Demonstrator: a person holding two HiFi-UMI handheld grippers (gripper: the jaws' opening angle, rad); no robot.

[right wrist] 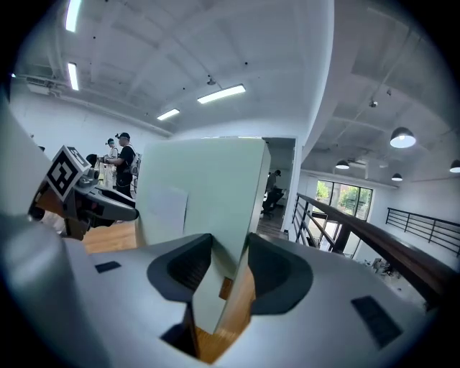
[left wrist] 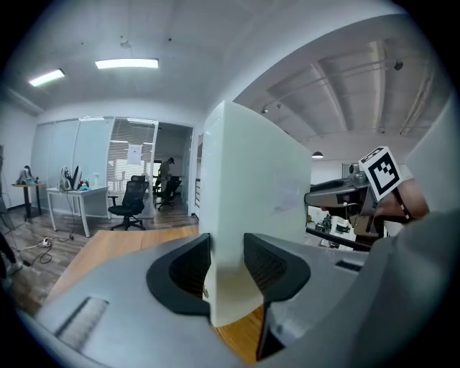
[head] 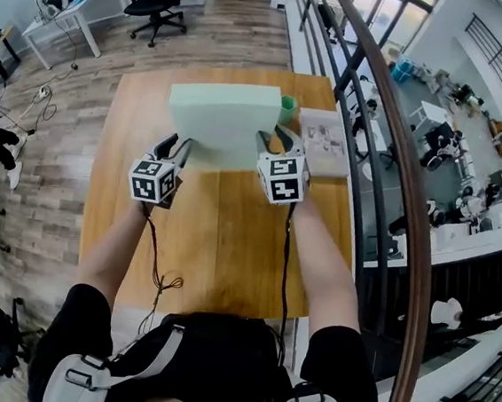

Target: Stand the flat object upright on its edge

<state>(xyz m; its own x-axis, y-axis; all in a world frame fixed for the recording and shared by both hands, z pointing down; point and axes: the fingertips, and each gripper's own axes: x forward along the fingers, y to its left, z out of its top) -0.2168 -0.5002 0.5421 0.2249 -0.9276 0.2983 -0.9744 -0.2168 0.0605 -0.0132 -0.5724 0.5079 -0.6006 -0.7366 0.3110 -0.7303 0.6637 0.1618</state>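
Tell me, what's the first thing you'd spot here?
The big pale green slab catches the eye first, held upright at the far half of the wooden table. Two grippers with black-and-white marker cubes clamp it, the left gripper on its left side and the right gripper on its right.

Slab [head: 224,117] matt, smooth, foam-like; table [head: 220,237] smooth wood, slight sheen; floor [head: 238,27] wood planks.

The light-brown wooden tabletop [head: 220,237] bears a pale green flat foam slab [head: 224,121], upright; whether its lower edge touches the wood is unclear. A small green cup [head: 287,110] stands just behind the slab's right end, and a white printed carton [head: 324,144] lies just right of the slab.
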